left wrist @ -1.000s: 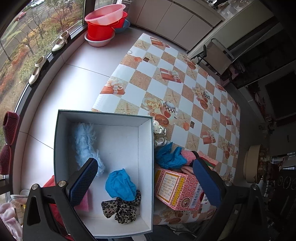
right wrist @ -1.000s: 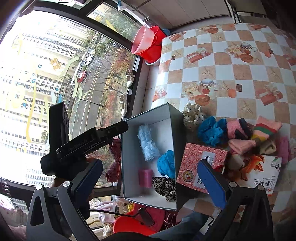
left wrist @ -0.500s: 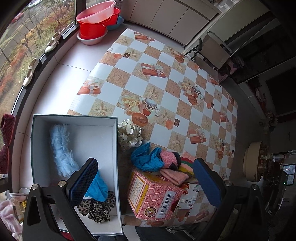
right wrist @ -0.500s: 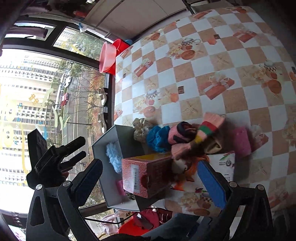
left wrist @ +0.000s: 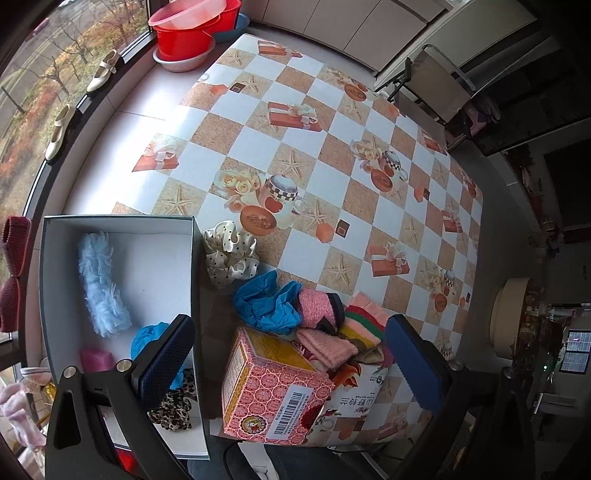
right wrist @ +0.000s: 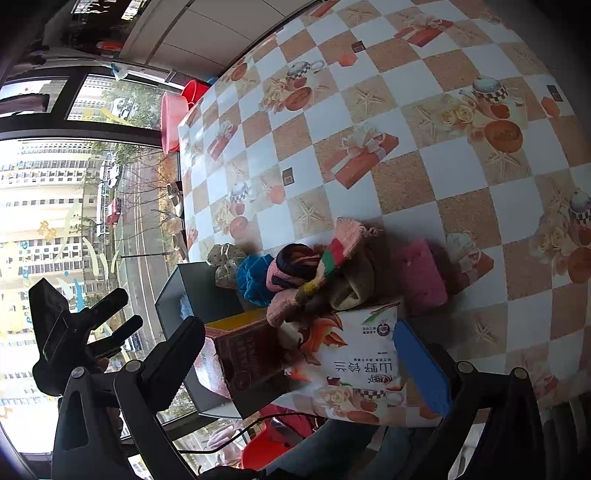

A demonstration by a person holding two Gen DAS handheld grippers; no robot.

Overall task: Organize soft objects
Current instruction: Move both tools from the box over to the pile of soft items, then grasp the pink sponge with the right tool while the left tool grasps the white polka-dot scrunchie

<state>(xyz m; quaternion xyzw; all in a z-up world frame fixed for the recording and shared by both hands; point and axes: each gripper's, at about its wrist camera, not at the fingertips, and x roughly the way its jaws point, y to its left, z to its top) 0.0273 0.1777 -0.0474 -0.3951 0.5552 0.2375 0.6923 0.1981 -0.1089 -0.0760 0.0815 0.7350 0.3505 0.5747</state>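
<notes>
A grey box [left wrist: 118, 225] at the table's left edge holds a fluffy light-blue piece [left wrist: 99, 280], a blue scrunchie [left wrist: 147, 341], a pink item [left wrist: 96, 360] and a leopard scrunchie [left wrist: 173, 406]. Beside it lie a cream dotted scrunchie [left wrist: 231, 251], a blue cloth [left wrist: 267, 302], pink knit pieces [left wrist: 317, 306] and striped socks [left wrist: 364, 325]; the pile also shows in the right wrist view [right wrist: 314, 273], with a pink sponge [right wrist: 421, 273] to its right. My left gripper [left wrist: 290, 363] is open and empty above the pile. My right gripper [right wrist: 299, 362] is open and empty.
A pink patterned carton [left wrist: 273, 391] and a printed bag [right wrist: 354, 365] lie at the front edge by the pile. Red and pink basins [left wrist: 192, 26] stand at the far left corner. Shoes [left wrist: 61, 129] sit on the window ledge. A folded chair [left wrist: 439, 85] stands beyond the table.
Both grippers have swung right, from over the box towards the soft pile. The box has slid left in both views. Both stay open and empty.
</notes>
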